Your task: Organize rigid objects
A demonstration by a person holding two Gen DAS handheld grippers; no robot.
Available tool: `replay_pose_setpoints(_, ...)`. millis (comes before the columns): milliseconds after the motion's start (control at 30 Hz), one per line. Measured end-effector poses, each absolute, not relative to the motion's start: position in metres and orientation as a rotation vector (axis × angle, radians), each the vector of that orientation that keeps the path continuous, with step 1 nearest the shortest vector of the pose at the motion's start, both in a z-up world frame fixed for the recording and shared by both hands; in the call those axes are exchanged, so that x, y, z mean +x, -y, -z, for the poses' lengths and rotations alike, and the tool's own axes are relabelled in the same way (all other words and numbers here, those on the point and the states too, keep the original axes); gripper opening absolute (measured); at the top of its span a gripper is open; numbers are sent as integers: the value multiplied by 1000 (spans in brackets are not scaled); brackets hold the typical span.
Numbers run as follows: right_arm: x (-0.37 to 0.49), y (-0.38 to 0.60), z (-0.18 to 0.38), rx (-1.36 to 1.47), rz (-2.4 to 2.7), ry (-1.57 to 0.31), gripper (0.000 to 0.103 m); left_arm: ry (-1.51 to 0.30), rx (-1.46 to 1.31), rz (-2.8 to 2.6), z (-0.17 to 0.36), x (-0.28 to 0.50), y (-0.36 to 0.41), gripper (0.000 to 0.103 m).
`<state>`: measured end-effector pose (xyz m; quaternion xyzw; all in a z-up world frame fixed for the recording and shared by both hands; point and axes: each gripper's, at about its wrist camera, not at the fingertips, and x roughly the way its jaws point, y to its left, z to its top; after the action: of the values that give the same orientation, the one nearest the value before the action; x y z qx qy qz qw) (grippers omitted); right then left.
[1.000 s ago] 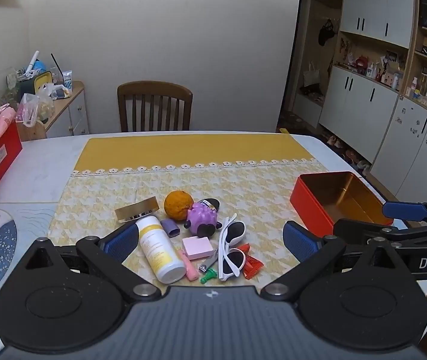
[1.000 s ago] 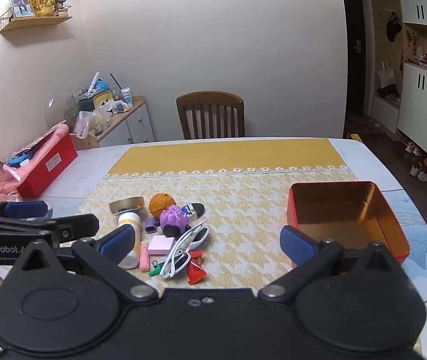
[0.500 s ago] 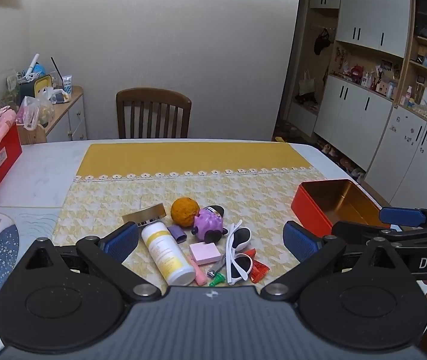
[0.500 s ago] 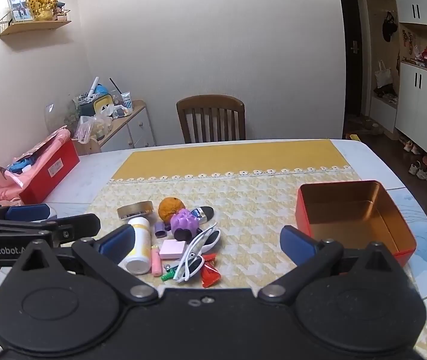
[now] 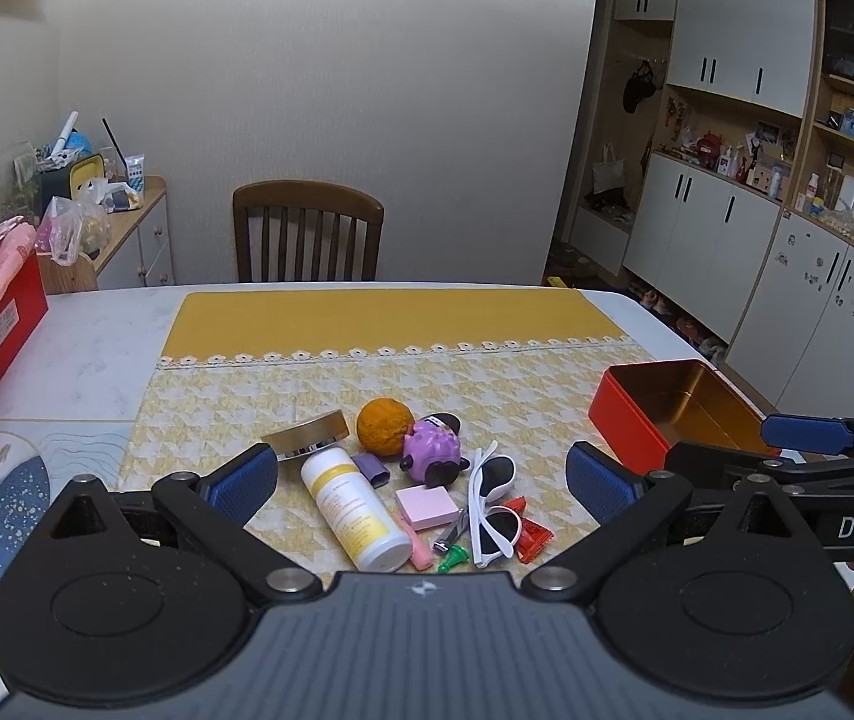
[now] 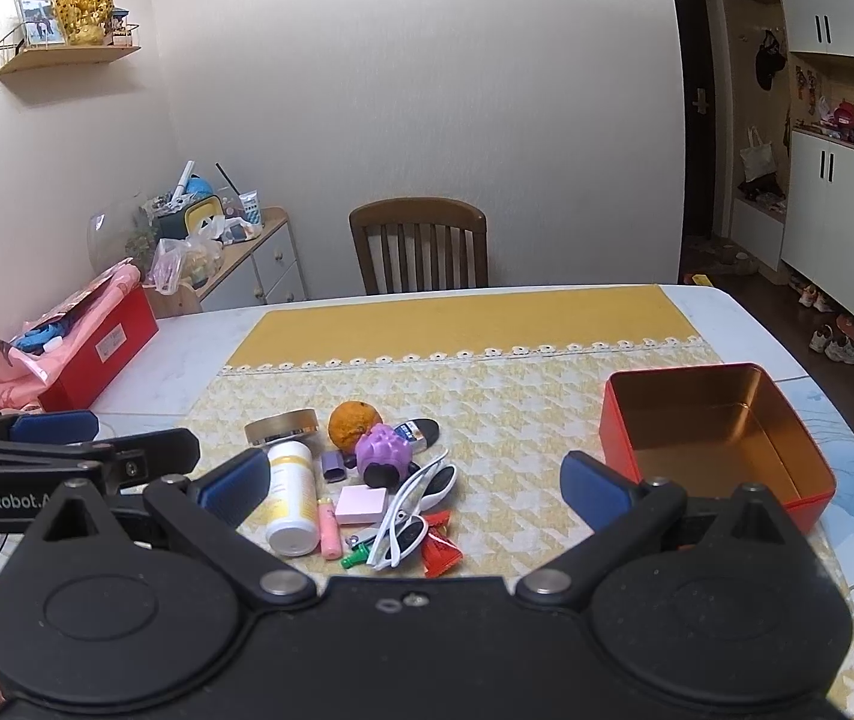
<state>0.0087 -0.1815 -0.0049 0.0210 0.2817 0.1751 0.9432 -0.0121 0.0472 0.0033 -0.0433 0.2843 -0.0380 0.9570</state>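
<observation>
A pile of small objects lies on the yellow patterned cloth: a white bottle (image 5: pixel 354 507) (image 6: pixel 291 495) on its side, an orange (image 5: pixel 384 426), a purple toy (image 5: pixel 433 450), white sunglasses (image 5: pixel 490 501), a pink block (image 5: pixel 427 507) and a round gold lid (image 5: pixel 306 433). An empty red tin box (image 5: pixel 625 420) (image 6: pixel 619 438) stands to the right of the pile. My left gripper (image 5: pixel 420 483) hovers open just short of the pile, holding nothing. My right gripper (image 6: pixel 414 489) is also open and empty, beside the left one and nearer the box.
A wooden chair (image 5: pixel 306 231) stands at the table's far side. A red box with pink cloth (image 6: pixel 90 348) sits on the far left of the table. A cluttered sideboard (image 6: pixel 228 240) and white cabinets (image 5: pixel 727 228) line the walls.
Both views have drifted slightly, so the table scene sits a little lower in frame. Both grippers stay open. Nothing on the table has moved.
</observation>
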Motion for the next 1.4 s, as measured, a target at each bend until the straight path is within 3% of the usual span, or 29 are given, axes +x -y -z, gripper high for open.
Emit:
replay_pose_setpoints(1033,3,160,6,18,-374,-561,103,-601,-148,97,4,-7,-71,103)
replay_pose_setpoints(1400,22,150,35,-83,-426,-645,103,-682,-107,64,31,23,-73,103)
